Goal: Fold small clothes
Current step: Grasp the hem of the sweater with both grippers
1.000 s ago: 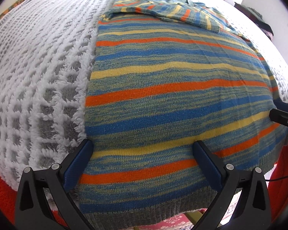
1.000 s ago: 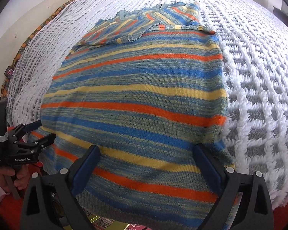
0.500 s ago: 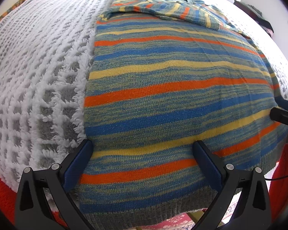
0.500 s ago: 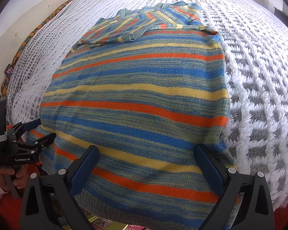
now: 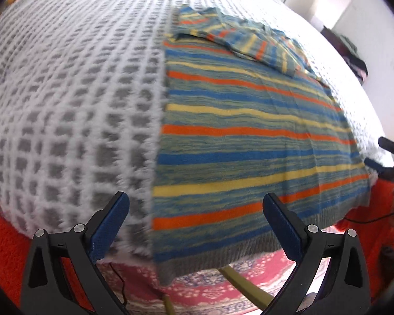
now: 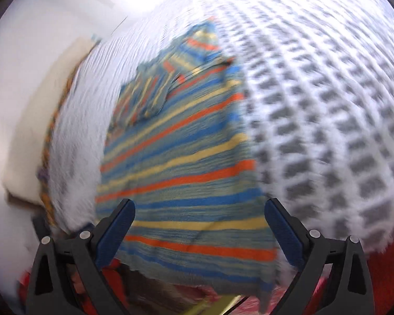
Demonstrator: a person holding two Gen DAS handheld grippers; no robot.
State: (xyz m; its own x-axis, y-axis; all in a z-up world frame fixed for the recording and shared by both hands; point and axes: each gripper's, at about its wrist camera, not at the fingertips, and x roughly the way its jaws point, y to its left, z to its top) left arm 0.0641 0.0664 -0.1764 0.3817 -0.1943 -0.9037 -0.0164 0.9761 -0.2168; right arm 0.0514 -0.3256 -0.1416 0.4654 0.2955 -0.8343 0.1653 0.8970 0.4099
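Left wrist view — garment: a knitted sweater striped in blue, orange, yellow and grey-green (image 5: 249,141) is lying flat on the bed, its grey ribbed hem hanging over the near edge.
Left wrist view — folded part: a sleeve is lying doubled across the far end of the sweater.
Left wrist view — bedding: a fluffy white-and-grey chequered bedspread (image 5: 73,99) is covering the bed beneath and to the left of the sweater.
Left wrist view — left gripper (image 5: 194,225): its black frame with blue-padded jaws is standing wide apart, grasping nothing; the left pad is sitting over the bedspread, the right pad over the sweater's lower stripes, with the sweater's left edge between them.
Left wrist view — floor: a red patterned rug (image 5: 212,288) is showing below the hem.
Left wrist view — right edge: part of the right gripper is showing beside the sweater's right border.

Right wrist view — sharpness: the whole picture is smeared by motion.
Right wrist view — garment: the same sweater (image 6: 186,162) is running away from the camera, bedspread (image 6: 328,120) to its right.
Right wrist view — right gripper (image 6: 199,231): its jaws are spread wide and empty, framing the sweater's near end; contact with the cloth cannot be told.
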